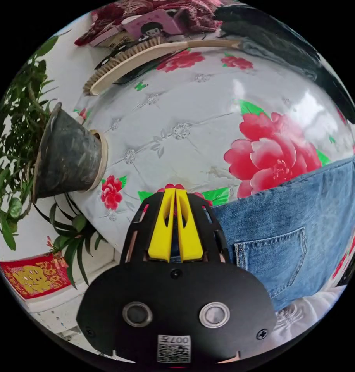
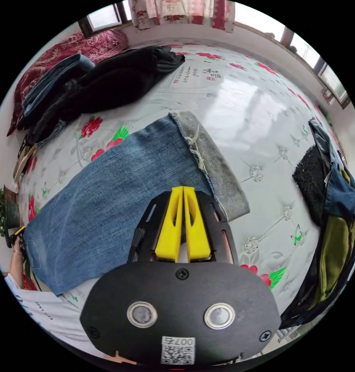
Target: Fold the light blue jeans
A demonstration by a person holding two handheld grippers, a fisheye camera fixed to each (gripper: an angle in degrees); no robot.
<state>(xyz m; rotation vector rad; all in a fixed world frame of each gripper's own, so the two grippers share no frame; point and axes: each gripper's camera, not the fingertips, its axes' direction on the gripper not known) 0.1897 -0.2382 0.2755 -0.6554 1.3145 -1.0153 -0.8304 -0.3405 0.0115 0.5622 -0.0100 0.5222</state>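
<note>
Jeans of light blue denim [image 2: 119, 193] lay folded lengthwise on the white, red-flowered padded bed cover [image 2: 243, 116].
Left gripper [image 1: 176, 190] and right gripper [image 2: 183, 190] each had yellow jaws pressed together; whether they pinched denim could not be told.

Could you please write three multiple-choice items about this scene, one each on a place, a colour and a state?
1. Where do the jeans lie?
A. on the flowered sheet
B. on a chair
C. on the floor

2. What colour are the large flowers printed on the sheet?
A. yellow
B. red-pink
C. purple

3. How do the right gripper jaws stand?
A. wide apart
B. close together
C. one missing

Answers:
1 A, the denim rests flat on the sheet.
2 B, the big bloom in the left gripper view is red-pink.
3 B, a thin slit separates the yellow jaws.
</note>
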